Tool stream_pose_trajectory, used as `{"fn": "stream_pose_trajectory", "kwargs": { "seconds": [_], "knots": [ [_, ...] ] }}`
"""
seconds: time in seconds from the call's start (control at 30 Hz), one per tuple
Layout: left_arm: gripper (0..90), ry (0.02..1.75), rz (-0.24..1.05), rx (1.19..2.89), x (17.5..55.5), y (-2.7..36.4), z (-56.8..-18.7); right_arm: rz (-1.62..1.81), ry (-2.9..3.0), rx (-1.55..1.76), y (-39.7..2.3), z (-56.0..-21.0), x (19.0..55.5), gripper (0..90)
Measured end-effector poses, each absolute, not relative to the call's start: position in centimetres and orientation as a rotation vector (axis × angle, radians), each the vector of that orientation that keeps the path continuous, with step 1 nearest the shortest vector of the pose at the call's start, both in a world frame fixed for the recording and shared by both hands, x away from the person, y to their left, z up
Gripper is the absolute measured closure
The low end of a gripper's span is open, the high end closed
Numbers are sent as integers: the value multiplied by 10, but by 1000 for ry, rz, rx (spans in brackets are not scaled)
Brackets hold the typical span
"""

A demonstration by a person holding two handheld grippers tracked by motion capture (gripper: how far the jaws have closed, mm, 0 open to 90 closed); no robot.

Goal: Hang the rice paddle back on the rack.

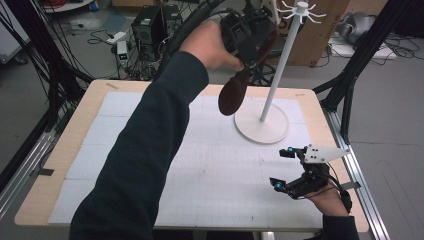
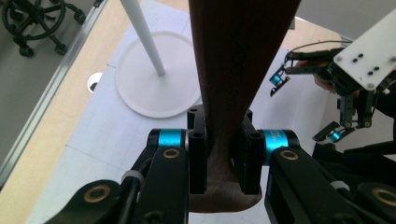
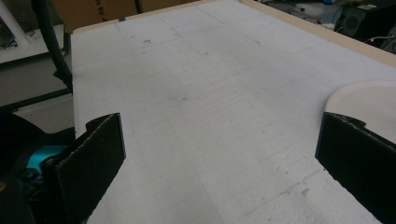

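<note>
My left gripper [image 1: 250, 59] is raised high over the far side of the table, shut on a brown leather-like strap or pouch [image 1: 234, 94] that hangs below it. In the left gripper view the brown piece [image 2: 236, 70] runs up between the two jaws, which clamp it from both sides. A white stand [image 1: 282, 65] with small hooks at its top rises from a round white base [image 1: 261, 127] just right of the hanging piece. My right gripper [image 1: 283, 168] rests low near the table's front right, open, with nothing between its pads [image 3: 91, 163].
The table carries a white gridded mat [image 1: 210, 160] with wooden edge [image 1: 75, 130] around it. Black frame legs [image 1: 350, 75] stand at the right. Cables and computer gear [image 1: 145, 25] lie on the floor behind. A metal rail [image 1: 367, 200] runs along the right side.
</note>
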State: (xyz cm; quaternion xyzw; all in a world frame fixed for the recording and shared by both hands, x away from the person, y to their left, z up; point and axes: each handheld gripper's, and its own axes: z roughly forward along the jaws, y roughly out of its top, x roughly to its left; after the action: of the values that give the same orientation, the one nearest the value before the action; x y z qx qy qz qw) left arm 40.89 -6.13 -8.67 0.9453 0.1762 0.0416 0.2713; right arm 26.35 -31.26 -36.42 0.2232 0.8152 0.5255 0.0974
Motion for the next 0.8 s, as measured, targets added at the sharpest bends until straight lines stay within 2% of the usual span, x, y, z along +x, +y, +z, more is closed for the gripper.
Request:
{"fn": "stream_pose_trajectory", "kwargs": {
  "seconds": [0.43,0.8],
  "knots": [
    [777,503,48,2513,450,-70,-93,1563,2403,671,-318,-365,264,5],
    [777,498,76,2503,466,-85,-83,1571,2408,666,-317,-365,266,5]
  ]
}}
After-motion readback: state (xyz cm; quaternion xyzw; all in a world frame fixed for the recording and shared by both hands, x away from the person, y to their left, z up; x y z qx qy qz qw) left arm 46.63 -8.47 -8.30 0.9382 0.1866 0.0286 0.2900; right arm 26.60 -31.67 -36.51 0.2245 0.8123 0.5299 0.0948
